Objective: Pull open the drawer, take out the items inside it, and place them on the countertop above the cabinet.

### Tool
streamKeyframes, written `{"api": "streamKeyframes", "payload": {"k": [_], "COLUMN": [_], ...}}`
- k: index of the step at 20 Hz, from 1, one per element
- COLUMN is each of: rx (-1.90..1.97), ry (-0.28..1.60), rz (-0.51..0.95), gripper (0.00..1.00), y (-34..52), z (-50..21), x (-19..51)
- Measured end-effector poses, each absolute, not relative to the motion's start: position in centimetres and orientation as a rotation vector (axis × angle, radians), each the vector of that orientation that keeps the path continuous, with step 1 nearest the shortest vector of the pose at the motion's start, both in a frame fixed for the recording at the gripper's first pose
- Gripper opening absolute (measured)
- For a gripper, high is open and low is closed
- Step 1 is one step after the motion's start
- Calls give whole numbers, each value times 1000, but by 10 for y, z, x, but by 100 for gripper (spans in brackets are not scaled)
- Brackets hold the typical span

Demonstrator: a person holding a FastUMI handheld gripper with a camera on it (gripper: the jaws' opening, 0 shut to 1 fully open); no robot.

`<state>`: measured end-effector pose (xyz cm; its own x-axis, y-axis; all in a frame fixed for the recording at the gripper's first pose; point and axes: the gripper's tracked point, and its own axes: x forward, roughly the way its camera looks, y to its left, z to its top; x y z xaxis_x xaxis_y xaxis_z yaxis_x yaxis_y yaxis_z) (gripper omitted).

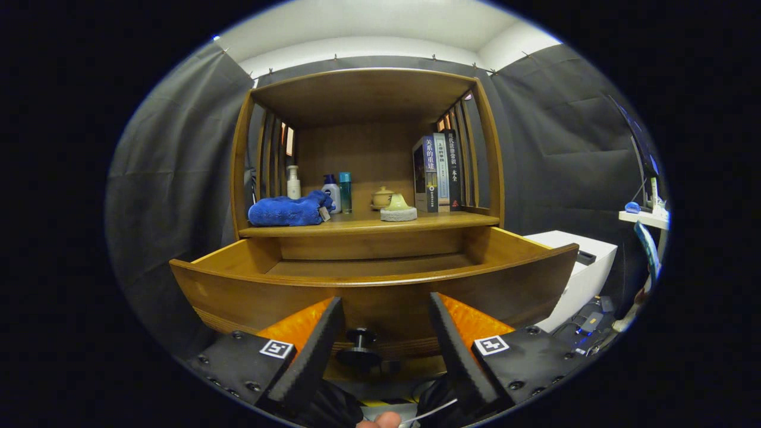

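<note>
The wooden drawer (374, 285) stands pulled out toward me, its curved front just beyond my fingers. Its black round knob (359, 348) sits in the gap between my two fingers, touched by neither. My gripper (385, 333) is open, black pads spread wide on both sides of the knob. The drawer's inside is mostly hidden behind its front; only a strip of bare wooden bottom shows. On the countertop (368, 223) above lie a folded blue towel (289, 211), three bottles (332, 193), a small lidded pot (382, 197), and a pale item on a round stone base (398, 209).
A row of books (437, 172) stands upright at the right of the shelf alcove. Slatted wooden sides and a roof enclose the countertop. To the right of the cabinet are a white box (585, 267), some devices on the floor and a small shelf (645, 217).
</note>
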<state>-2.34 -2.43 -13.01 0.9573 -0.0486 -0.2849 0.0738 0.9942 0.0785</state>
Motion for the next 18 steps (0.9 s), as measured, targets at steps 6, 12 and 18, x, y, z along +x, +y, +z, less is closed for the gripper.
{"api": "streamKeyframes", "payload": {"k": [6,12,18], "rx": [90,76,46], "ry": [303,292,302], "rz": [-63,-79,-81], "gripper": [95,95,95], "y": [-28,-32,-31], "z": [-130,-129,-131], "x": [-17,0,36]}}
